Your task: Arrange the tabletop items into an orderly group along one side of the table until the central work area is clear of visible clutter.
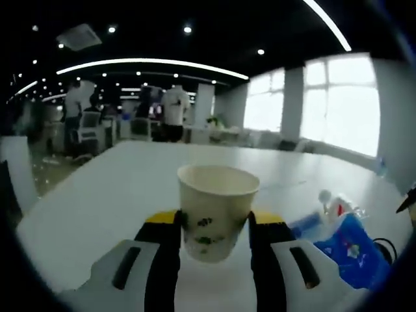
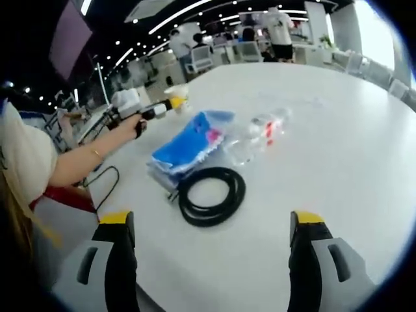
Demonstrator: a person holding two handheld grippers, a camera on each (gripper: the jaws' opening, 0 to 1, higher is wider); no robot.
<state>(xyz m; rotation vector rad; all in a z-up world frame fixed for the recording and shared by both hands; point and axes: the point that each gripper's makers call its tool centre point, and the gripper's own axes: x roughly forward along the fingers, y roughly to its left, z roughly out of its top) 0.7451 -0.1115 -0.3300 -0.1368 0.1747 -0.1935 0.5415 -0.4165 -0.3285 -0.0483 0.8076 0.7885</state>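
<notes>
A wide white table (image 1: 117, 188) in an open office carries our work. Our left gripper (image 1: 214, 237) clamps a white paper cup with green print (image 1: 216, 211), upright, mouth up, above the table's near edge. Squeeze harder and we think its thin wall buckles. Our right gripper (image 2: 211, 244) gapes wide, holding nothing, before a coiled black cable (image 2: 211, 195), a blue plastic bag (image 2: 188, 144) and a clear plastic bottle (image 2: 257, 133) lying flat.

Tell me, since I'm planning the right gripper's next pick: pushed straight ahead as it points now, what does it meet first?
Probably the coiled black cable, lying on the table ahead of the open right gripper. The blue packet lies just beyond it. Depth is hard to judge here.
</notes>
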